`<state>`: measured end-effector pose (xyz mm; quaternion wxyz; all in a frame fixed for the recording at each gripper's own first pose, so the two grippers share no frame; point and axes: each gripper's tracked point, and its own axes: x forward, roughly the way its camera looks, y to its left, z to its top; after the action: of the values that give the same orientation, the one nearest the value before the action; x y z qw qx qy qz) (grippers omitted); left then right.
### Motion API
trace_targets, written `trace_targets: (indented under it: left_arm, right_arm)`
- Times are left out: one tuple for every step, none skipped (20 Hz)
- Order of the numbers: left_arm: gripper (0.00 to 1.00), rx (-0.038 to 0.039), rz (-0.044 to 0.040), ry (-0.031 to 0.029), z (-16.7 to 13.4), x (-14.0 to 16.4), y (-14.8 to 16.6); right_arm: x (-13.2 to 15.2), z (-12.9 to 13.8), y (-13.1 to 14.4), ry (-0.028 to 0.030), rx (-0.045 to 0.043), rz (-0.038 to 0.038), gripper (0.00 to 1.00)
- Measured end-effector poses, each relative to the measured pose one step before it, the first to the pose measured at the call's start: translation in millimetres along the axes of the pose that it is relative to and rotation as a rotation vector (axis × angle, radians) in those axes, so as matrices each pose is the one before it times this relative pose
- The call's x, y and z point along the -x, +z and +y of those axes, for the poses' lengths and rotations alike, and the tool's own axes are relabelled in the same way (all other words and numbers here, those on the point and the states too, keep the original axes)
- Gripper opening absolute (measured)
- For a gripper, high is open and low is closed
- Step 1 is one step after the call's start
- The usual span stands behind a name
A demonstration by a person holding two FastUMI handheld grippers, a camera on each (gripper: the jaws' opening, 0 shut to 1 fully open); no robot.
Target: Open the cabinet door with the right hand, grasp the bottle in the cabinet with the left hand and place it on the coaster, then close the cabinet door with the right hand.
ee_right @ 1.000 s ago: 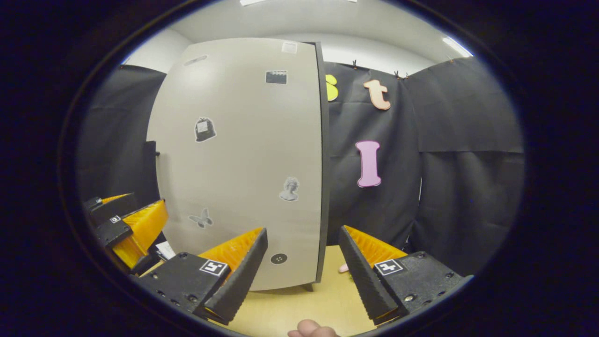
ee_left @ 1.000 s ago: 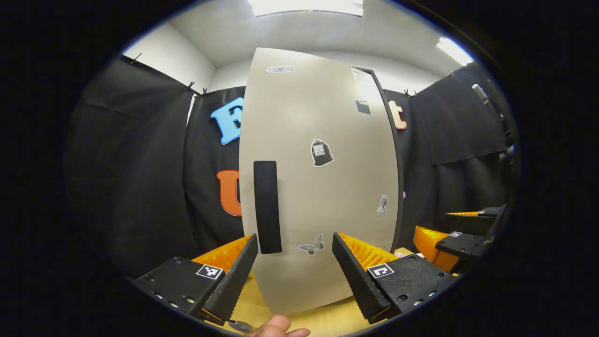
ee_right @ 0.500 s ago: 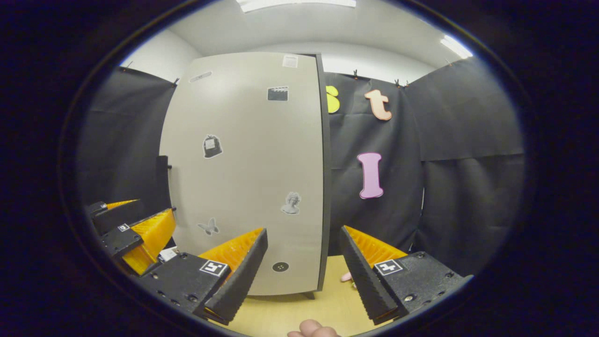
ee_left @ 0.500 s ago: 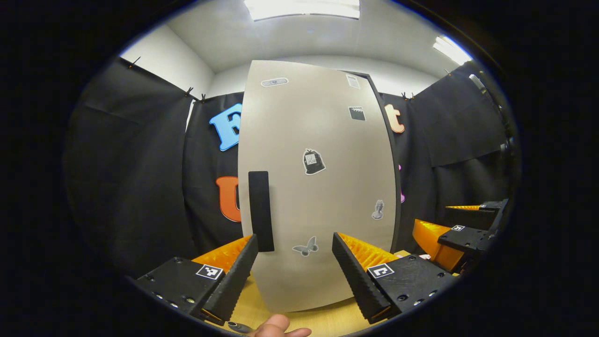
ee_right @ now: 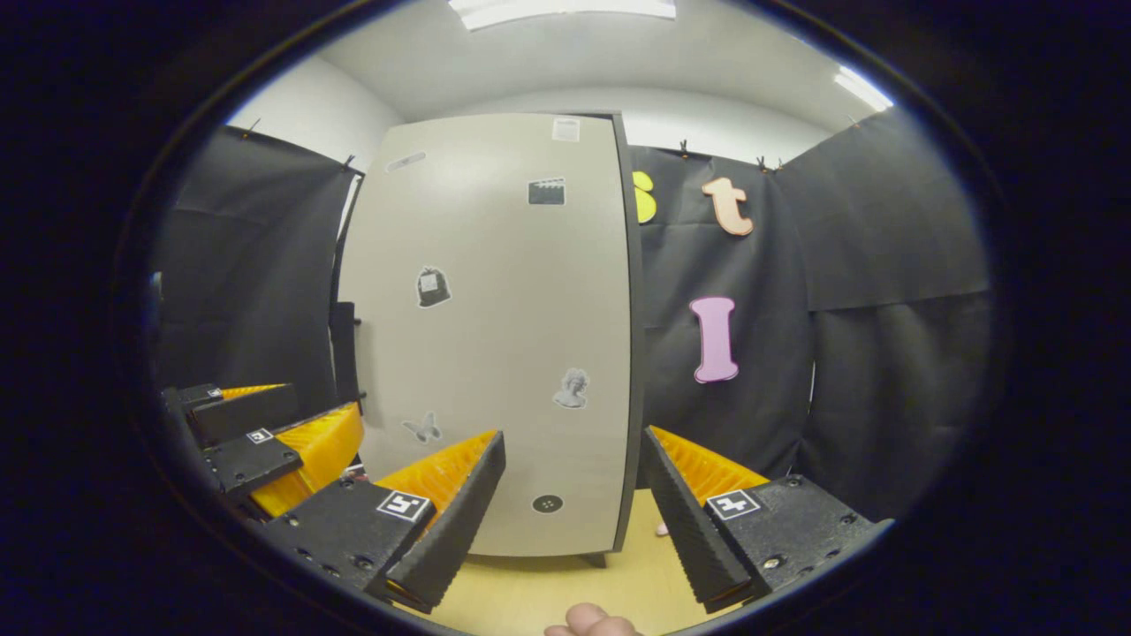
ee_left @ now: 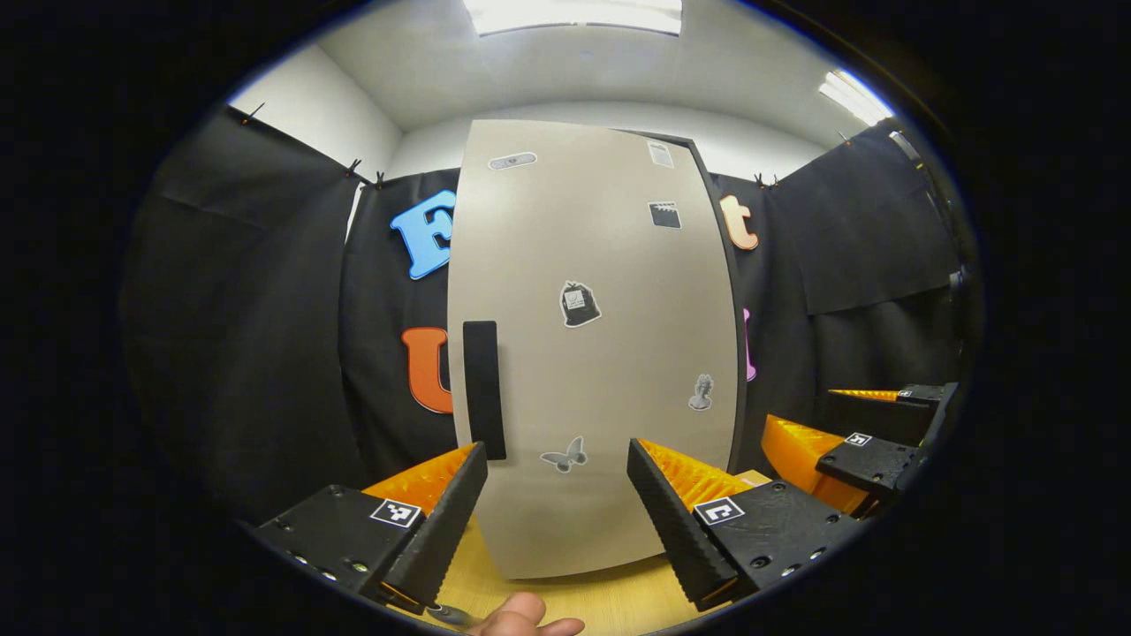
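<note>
Both claws agape, short of closed cabinet door point(ee_left: 610, 353)

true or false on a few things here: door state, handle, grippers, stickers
1. The cabinet door is shut. True.
2. The right gripper is clamped on the handle. False: its jaws stand open, holding nothing, short of the door.
3. The left gripper is open and empty. True.
4. The handle is a dark upright bar near the door's left edge in the left gripper view. True.
5. The door's face is bare. False: it carries stickers, among them a butterfly sticker.
6. The bottle stands on the table. False: no bottle is visible on the wooden table.
</note>
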<state>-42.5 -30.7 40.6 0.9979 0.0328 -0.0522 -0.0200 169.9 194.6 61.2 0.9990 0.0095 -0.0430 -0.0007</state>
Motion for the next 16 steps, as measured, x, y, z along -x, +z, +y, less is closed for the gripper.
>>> trace_targets:
  left_arm:
    - [0.96,0.00383,0.00147,-0.00039,-0.50,0.07,-1.18]
    - [0.96,0.00616,0.00405,-0.00249,-0.38,-0.40,-1.13]
    - [0.96,0.00487,0.00626,-0.00065,-0.21,0.08,-1.39]
    - [0.96,0.00455,0.00699,0.00070,-0.44,0.57,-1.43]
    - [0.96,0.00499,0.00497,-0.00340,-0.98,0.29,-1.43]
    - [0.96,0.00180,0.00095,-0.00135,0.04,0.74,0.51]
    - [0.96,-0.00181,-0.00315,0.00128,1.79,0.82,1.31]
    - [0.96,-0.00065,-0.00309,-0.00083,0.65,0.58,0.92]
    - [0.96,0.00202,-0.00132,-0.00244,-0.70,0.39,-0.33]
    - [0.96,0.00218,0.00095,-0.00341,-0.21,0.92,-0.35]
    - [0.96,-0.00060,-0.00327,-0.00122,0.19,0.88,1.11]
    - [0.96,-0.00196,-0.00268,-0.00030,0.25,0.27,0.44]
    - [0.96,-0.00073,-0.00140,-0.00318,-0.62,0.18,-0.57]
    - [0.96,0.00042,0.00229,-0.00496,-0.59,-0.36,-0.30]
    - [0.96,-0.00186,0.00050,-0.00019,-0.57,0.00,-0.19]
    - [0.96,-0.00216,-0.00118,0.00334,1.47,-0.32,-0.26]
  right_arm:
    - [0.40,-0.51,0.26,0.00056,-0.00200,0.00032,0.99]
    - [1.57,-0.35,-0.71,-0.00056,-0.00055,0.00315,0.99]
    - [0.38,-0.74,0.52,0.00007,-0.00195,-0.00091,0.99]
    - [1.37,0.40,0.13,0.00207,-0.00313,0.00012,0.99]
    - [1.23,0.39,1.51,0.00202,-0.00196,-0.00175,0.99]
    - [0.93,-0.25,1.69,-0.00131,0.00009,-0.00481,0.99]
    - [0.75,-0.12,1.78,-0.00077,0.00031,-0.00597,0.99]
    - [0.59,1.09,-0.33,-0.00034,-0.00039,-0.00315,0.99]
    - [0.53,0.39,-0.63,-0.00054,-0.00047,0.00104,0.99]
    - [0.90,1.85,-1.39,0.00279,0.00018,0.00379,0.99]
    - [0.37,0.72,-1.09,0.00212,0.00142,0.00611,0.99]
    - [0.44,1.08,-0.88,0.00284,0.00131,0.00446,0.99]
    - [0.31,0.59,0.40,0.00124,0.00222,0.00281,0.99]
    - [0.35,1.19,0.17,0.00176,0.00055,0.00011,0.99]
    - [-0.33,0.54,0.70,0.00067,-0.00097,-0.00230,0.99]
    - [1.08,1.03,-0.41,-0.00007,0.00111,0.00233,0.99]
